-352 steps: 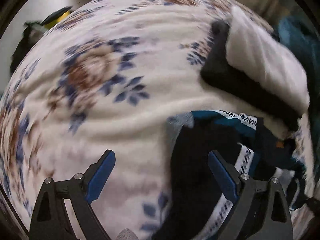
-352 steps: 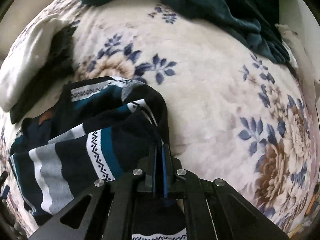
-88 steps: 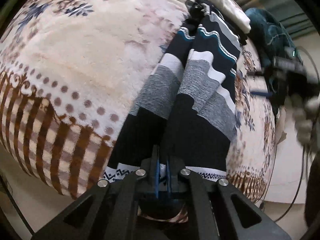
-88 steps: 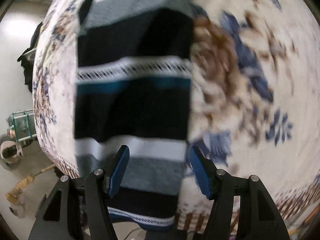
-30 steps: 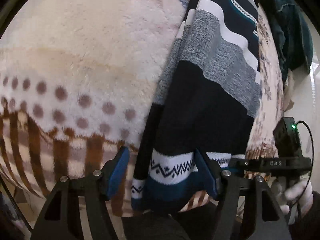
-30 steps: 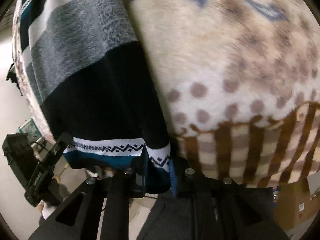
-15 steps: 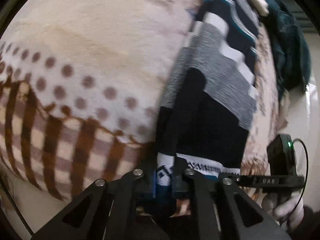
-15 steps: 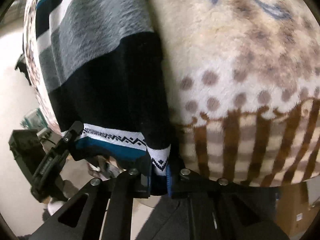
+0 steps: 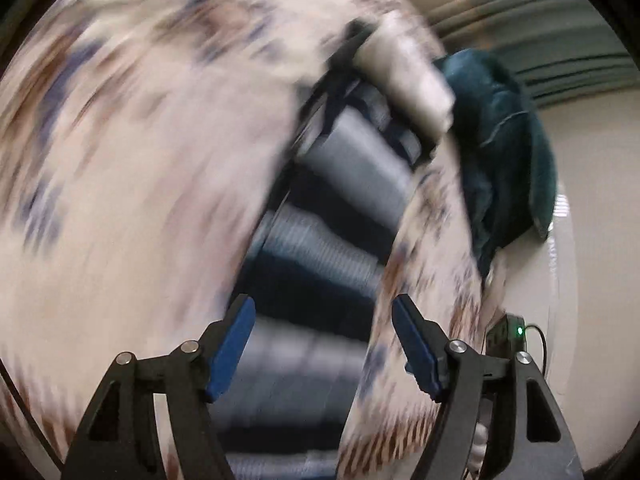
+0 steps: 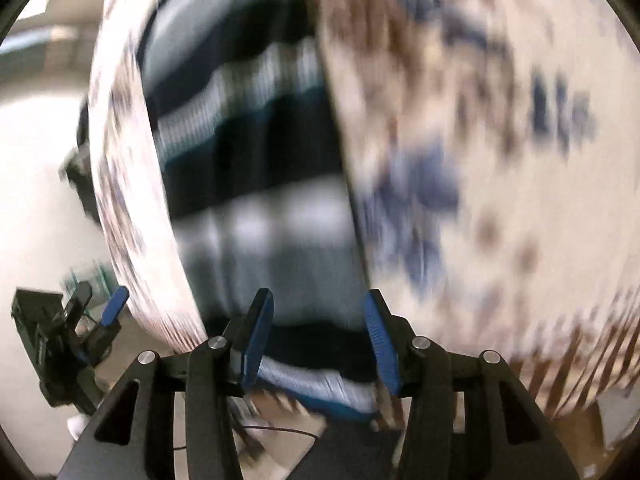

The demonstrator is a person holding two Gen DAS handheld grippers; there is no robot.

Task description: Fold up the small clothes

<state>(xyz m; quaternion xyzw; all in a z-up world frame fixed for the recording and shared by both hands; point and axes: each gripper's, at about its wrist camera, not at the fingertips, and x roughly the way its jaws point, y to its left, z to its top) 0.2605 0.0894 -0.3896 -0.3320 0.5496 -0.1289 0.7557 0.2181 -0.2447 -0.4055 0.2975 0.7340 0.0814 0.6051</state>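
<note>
A dark navy garment with grey, white and teal stripes lies stretched lengthwise on a floral blanket, blurred by motion. My left gripper is open and empty above its near part. In the right wrist view the same garment runs away from me, its hem hanging over the blanket's near edge. My right gripper is open and empty over that hem. The left gripper also shows at the lower left of the right wrist view.
A folded white and black garment lies at the far end of the striped one. A dark teal cloth pile sits to the right of it. The blanket's brown-striped edge drops off toward me.
Both grippers were shut on the garment's hem half a second ago; now both are open and lifted off it. Both views are swinging fast.
</note>
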